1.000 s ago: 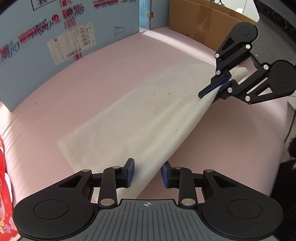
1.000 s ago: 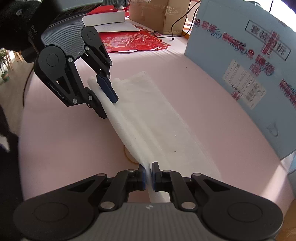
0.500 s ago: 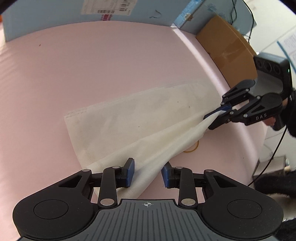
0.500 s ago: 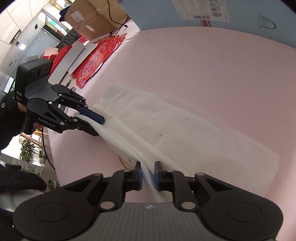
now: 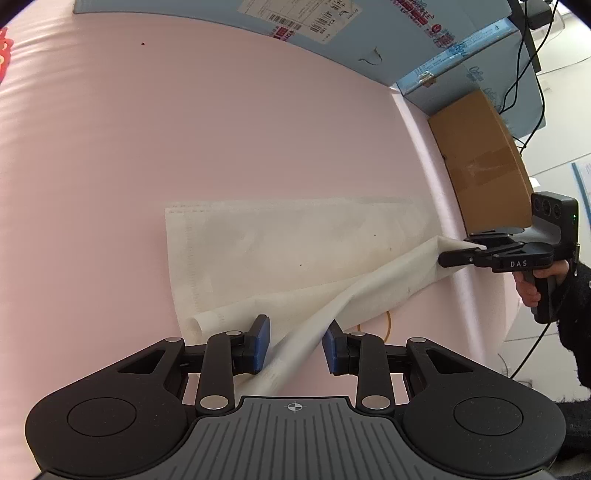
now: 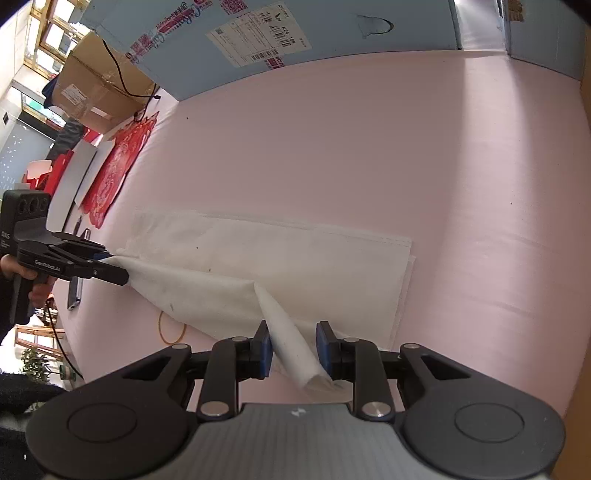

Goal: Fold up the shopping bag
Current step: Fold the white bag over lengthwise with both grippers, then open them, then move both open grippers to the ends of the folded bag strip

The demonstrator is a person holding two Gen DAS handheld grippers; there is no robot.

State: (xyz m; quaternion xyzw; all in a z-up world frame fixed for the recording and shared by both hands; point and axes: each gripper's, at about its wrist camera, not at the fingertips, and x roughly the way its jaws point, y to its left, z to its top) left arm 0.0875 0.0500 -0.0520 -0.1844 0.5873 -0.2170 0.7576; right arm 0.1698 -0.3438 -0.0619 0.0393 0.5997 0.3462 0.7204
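A white non-woven shopping bag [image 5: 295, 240] lies lengthwise on the pink table [image 5: 184, 129]. Its far part is flat, and its near long edge is raised at both ends. In the left wrist view my left gripper [image 5: 295, 343] is shut on the bunched near edge, which fills the gap between the blue pads [image 5: 260, 343]. The right wrist view shows the same left gripper [image 6: 123, 271] holding that bag [image 6: 295, 258] corner taut. The jaws of my right gripper [image 6: 293, 347] are opening, and a loose cone of fabric stands between them. Seen from the left wrist, the right gripper [image 5: 441, 256] is at the bag's other corner.
A blue printed cardboard panel [image 5: 332, 33] walls the back of the table. A brown box [image 5: 484, 158] stands at the right end. A yellow rubber band [image 5: 388, 325] lies by the bag's near edge. Red paper cut-outs [image 6: 118, 173] and a white sheet lie at the left end.
Both grippers have rolled and carried the bag's near edge sideways and lower, so more of the bag lies flat. The right jaws have gone from shut on the fabric to clearly apart.
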